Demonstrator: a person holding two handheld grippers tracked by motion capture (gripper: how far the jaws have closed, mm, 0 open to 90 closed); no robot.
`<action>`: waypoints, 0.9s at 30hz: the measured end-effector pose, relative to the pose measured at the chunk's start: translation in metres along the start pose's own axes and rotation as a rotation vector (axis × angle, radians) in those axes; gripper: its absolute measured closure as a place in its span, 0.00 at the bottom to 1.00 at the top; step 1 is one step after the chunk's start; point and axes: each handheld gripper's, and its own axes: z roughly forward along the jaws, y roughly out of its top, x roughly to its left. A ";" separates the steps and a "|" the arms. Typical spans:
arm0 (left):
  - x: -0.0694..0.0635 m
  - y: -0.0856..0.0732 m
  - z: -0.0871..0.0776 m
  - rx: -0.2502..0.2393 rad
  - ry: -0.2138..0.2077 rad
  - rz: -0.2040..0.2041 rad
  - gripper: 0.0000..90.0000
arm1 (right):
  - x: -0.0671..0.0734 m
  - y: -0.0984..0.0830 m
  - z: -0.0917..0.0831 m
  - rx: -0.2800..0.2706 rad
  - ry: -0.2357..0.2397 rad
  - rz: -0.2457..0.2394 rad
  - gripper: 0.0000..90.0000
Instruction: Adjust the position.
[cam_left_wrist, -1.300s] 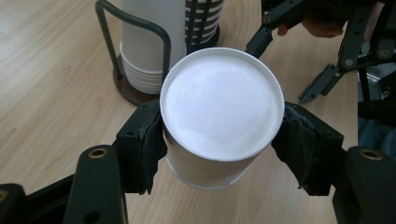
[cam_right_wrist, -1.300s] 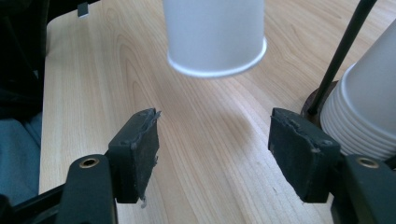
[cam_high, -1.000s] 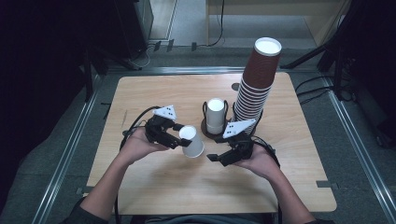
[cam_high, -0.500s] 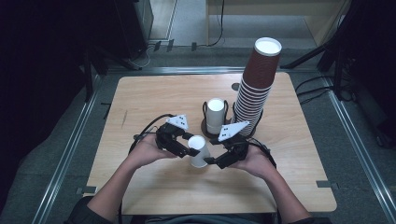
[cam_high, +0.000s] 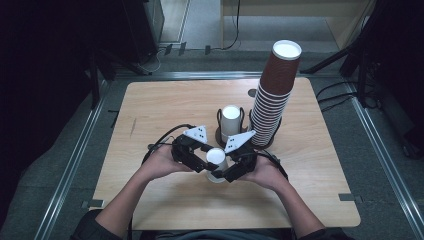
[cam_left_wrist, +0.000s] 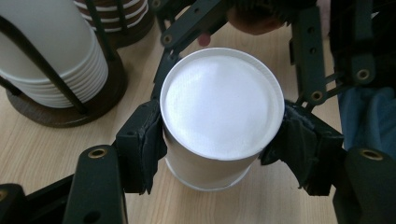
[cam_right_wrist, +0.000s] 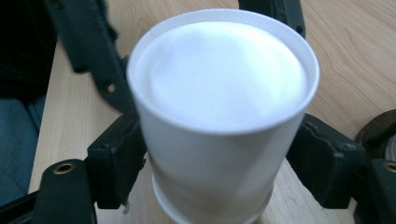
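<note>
Jaws of the left gripper (cam_left_wrist: 219, 154) are pinched on the upturned white cup (cam_left_wrist: 222, 107) so it is steadied on the desk (cam_high: 150, 105), while the right gripper (cam_right_wrist: 224, 158) is spread around it, apparently for a handover.

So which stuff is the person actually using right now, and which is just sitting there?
In use:
- white cup, upside down
- left claw, clamped on it
- right claw, around it, pads not clearly pressing

Just sitting there:
- brown cup stack
- white cup stack in its holder
- table
</note>
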 end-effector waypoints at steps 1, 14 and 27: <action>0.000 0.000 0.000 0.000 0.000 0.000 0.39 | 0.000 0.000 0.001 0.000 0.000 -0.001 0.27; 0.003 -0.004 0.001 0.002 0.003 -0.048 0.24 | -0.001 0.000 -0.001 0.009 -0.001 -0.008 0.35; 0.007 -0.010 -0.010 -0.025 0.008 -0.081 0.13 | -0.007 -0.007 -0.020 -0.031 -0.040 0.018 0.35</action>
